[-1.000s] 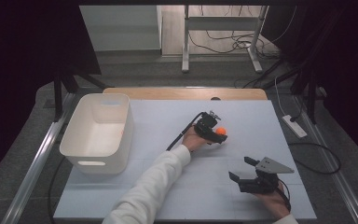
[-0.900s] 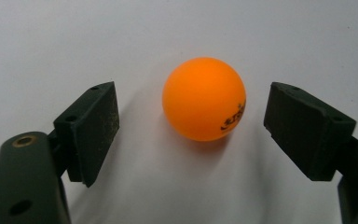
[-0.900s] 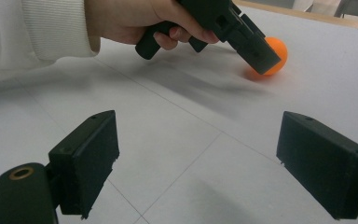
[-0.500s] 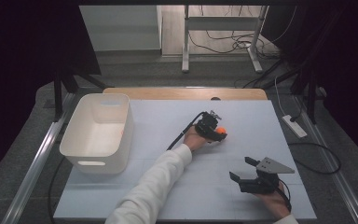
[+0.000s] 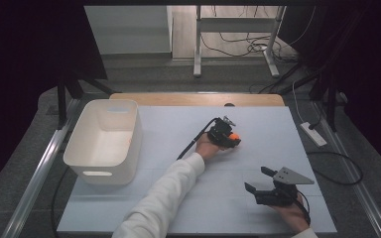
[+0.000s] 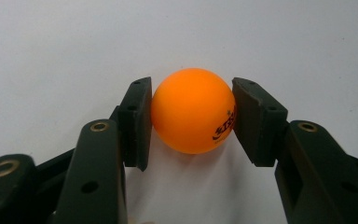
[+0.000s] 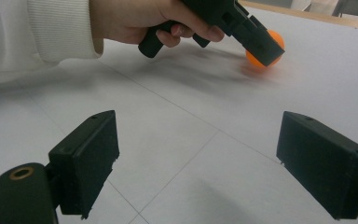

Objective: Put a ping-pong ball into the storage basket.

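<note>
One smooth, round orange ball (image 6: 193,110) pinched between matte black left tool (image 6: 190,122) pads.

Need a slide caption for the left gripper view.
Left hand-held gripper closed on an orange ball over the white table.

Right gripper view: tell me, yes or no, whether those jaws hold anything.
No: the right gripper stands open over the bare white table, nothing between its jaws.

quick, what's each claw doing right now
Left claw: just closed, now shut on the orange ball.
Right claw: open, holding nothing.
</note>
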A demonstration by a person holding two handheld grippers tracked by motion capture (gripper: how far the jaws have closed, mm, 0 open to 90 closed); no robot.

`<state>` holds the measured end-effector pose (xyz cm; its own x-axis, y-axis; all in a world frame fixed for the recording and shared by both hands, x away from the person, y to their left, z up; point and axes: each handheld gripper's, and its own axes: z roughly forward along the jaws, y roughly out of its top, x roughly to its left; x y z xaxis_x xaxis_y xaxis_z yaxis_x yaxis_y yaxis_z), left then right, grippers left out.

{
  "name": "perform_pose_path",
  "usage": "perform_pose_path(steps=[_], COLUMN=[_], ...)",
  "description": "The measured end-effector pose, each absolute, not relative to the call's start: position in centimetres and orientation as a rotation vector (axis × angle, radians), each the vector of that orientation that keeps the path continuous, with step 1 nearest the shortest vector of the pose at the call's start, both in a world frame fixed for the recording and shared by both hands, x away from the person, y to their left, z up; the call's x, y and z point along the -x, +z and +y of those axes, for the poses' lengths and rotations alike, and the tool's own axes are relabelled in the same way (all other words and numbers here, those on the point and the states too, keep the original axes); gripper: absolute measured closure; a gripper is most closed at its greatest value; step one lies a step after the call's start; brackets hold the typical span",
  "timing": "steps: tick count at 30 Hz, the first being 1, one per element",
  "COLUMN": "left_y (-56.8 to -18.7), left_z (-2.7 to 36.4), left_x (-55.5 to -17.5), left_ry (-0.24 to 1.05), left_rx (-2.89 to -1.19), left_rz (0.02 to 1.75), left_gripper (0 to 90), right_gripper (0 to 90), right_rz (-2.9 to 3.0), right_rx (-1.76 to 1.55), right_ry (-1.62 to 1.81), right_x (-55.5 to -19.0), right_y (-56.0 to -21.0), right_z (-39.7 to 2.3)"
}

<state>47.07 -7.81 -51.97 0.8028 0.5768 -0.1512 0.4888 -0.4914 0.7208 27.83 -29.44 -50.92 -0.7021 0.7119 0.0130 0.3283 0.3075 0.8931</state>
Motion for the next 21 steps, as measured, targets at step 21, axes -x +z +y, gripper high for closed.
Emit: perform_pose_path(steps=[21], left_y=[-50.1], left_z=[-6.6], left_x=[-46.0], left_ry=[0.153], left_rx=[-2.156], left_rz=[0.763], left_gripper=[51.0], right_gripper=[12.7], right_rz=[2.194], right_rx=[-0.93], right_ry=[1.352], right_x=[-27.8], right_y=[-50.9], right_z=[-29.4])
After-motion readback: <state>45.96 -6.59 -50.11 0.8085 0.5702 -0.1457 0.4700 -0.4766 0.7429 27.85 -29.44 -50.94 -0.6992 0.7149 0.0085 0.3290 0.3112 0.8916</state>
